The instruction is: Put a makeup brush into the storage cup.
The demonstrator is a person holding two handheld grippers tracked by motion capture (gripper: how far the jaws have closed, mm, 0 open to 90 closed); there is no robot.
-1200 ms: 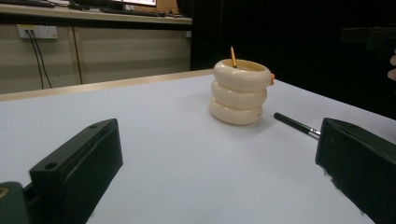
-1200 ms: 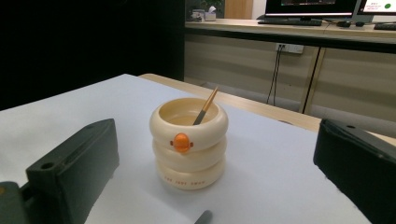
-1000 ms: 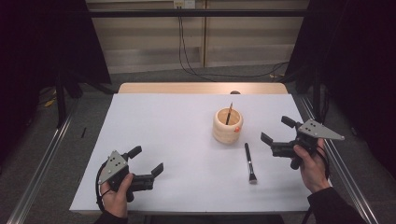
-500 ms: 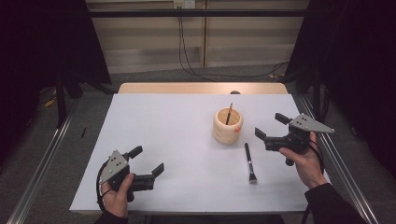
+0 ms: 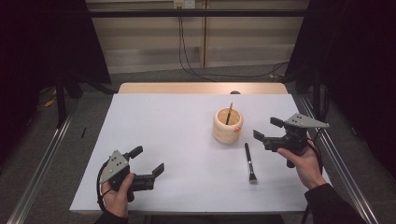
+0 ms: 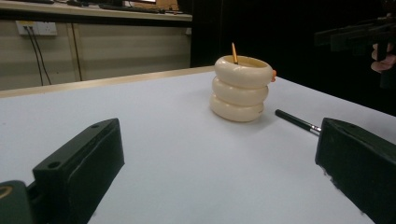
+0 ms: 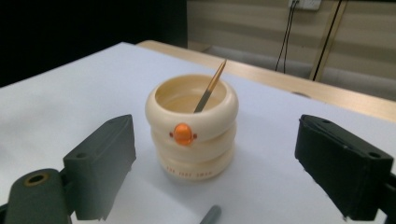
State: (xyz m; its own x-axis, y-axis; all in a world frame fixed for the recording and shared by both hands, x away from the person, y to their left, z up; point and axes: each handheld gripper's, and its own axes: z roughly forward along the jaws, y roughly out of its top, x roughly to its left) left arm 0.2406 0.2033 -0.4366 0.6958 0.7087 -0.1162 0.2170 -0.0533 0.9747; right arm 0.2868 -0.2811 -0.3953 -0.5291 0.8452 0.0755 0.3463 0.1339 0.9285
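1. From the high view, a white table [image 5: 187, 140] was seen with a cream holder [image 5: 227, 127] standing right of centre and a black brush [image 5: 250, 162] lying flat just in front of it, bristles toward the person.
2. The right gripper [image 5: 270, 132] was held above the table just right of the holder, its jaws apart and pointed at it; they had just been closing a little, with nothing gripped between them.
3. The left gripper [image 5: 148, 161] was held near the table's front left, well apart from the holder, its jaws wide apart and empty.
4. An orange knob [image 7: 183, 132] with small red marks beside it was shown on the holder's top ring in the right gripper view; in the high view it appeared as a small orange spot at the rim.
5. The holder's shape was made plain in the left gripper view [image 6: 241, 87]: three rounded, glossy rings stacked one on another.
6. A thin brush handle [image 7: 210, 87], orange-tipped with a grey lower part, was seen leaning against the inner rim.
7. The lying brush's slim black shaft and metal ferrule [image 6: 298, 121] were caught low across the matte white surface.
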